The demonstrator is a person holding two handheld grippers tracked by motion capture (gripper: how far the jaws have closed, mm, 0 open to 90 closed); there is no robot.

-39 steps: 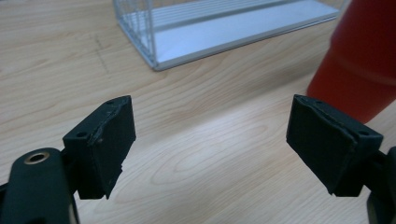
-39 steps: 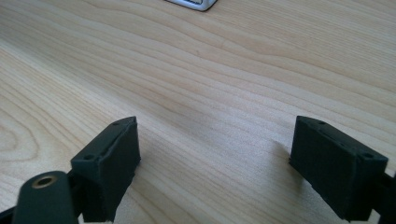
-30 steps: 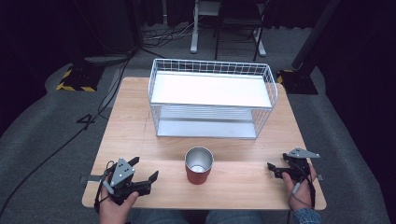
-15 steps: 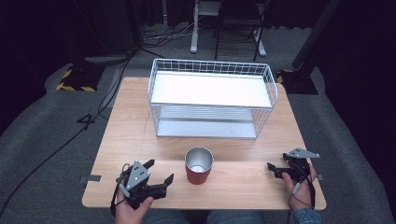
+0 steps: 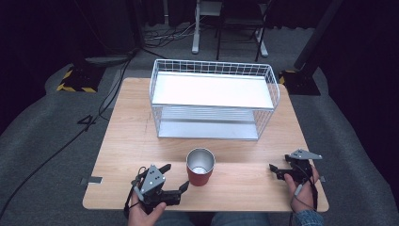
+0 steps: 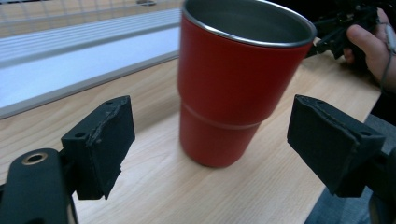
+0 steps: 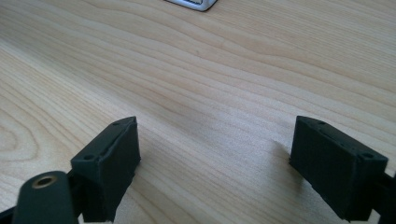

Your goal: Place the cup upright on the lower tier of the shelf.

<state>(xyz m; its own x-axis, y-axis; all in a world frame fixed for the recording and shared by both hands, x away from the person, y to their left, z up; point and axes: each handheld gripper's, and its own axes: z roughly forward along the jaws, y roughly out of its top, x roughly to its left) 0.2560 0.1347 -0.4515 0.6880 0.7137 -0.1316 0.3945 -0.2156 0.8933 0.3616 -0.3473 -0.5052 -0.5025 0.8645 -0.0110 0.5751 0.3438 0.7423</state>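
A red metal tumbler (image 5: 200,166) with a steel inside stands upright near the table's front edge, in front of the wire rack. My left gripper (image 5: 175,177) is open just left of it, jaws wide and pointed at the cup. In the left gripper view the tumbler (image 6: 233,79) stands just beyond the gap between the two black pads (image 6: 100,140), apart from both. My right gripper (image 5: 278,171) rests open at the front right of the table, with bare wood between its pads (image 7: 109,163).
A white wire rack (image 5: 214,99) with two shelves takes up the back half of the wooden table (image 5: 127,136). Its lower shelf (image 6: 70,60) lies just behind the tumbler. Cables and stands sit on the dark floor beyond.
My left gripper has slid right along the front edge, from the table's left corner to just beside the tumbler. The right gripper and the cup have stayed put.
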